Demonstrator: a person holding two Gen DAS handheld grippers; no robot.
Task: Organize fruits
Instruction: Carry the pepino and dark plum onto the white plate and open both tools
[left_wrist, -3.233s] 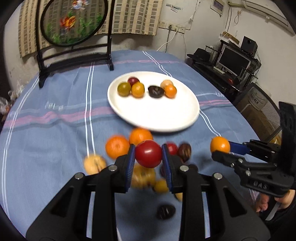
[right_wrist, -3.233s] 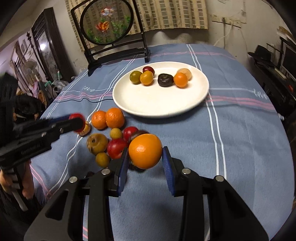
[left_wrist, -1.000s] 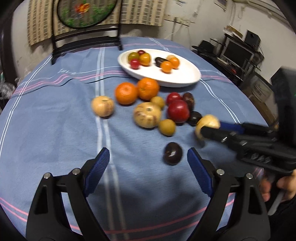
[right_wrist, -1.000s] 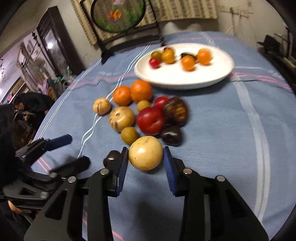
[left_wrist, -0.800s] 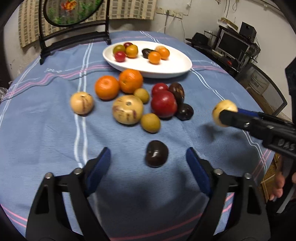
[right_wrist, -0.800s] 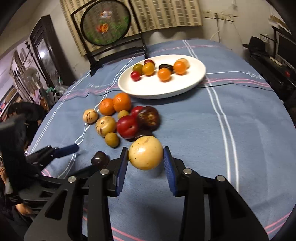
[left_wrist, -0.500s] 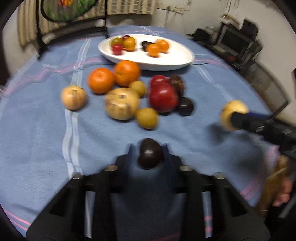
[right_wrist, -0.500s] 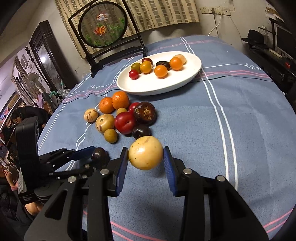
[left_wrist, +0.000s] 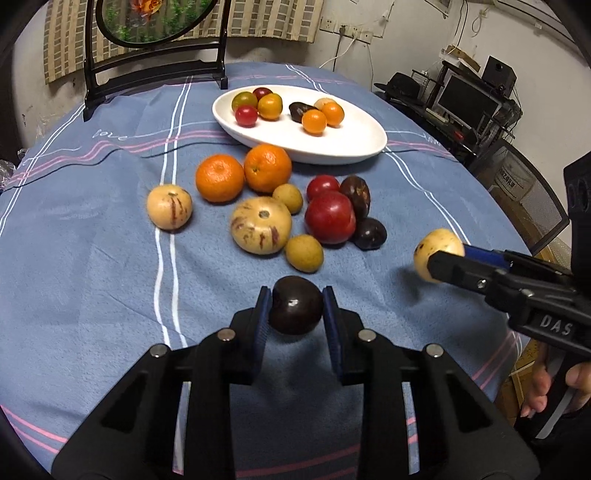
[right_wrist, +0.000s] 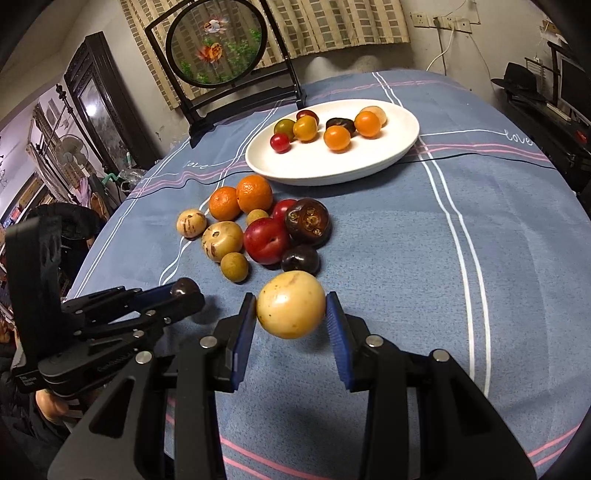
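My left gripper (left_wrist: 295, 308) is shut on a dark purple fruit (left_wrist: 294, 304) just above the blue tablecloth; it also shows in the right wrist view (right_wrist: 183, 287). My right gripper (right_wrist: 291, 309) is shut on a pale yellow round fruit (right_wrist: 291, 304), held above the cloth; it shows at the right in the left wrist view (left_wrist: 436, 251). A white plate (left_wrist: 343, 147) at the far side holds several small fruits. A loose pile with two oranges (left_wrist: 267, 168), a red plum (left_wrist: 330, 218) and striped yellow fruits (left_wrist: 261, 229) lies between the plate and the grippers.
A round framed picture on a black stand (right_wrist: 218, 48) stands at the table's far edge. A thin black cable (right_wrist: 480, 157) runs across the cloth near the plate. Shelves with a monitor (left_wrist: 469, 103) and a mesh chair (left_wrist: 517, 192) stand to the right.
My left gripper came down over the dark purple fruit and shut on it. My right gripper kept hold of the yellow fruit and lifted back from the pile.
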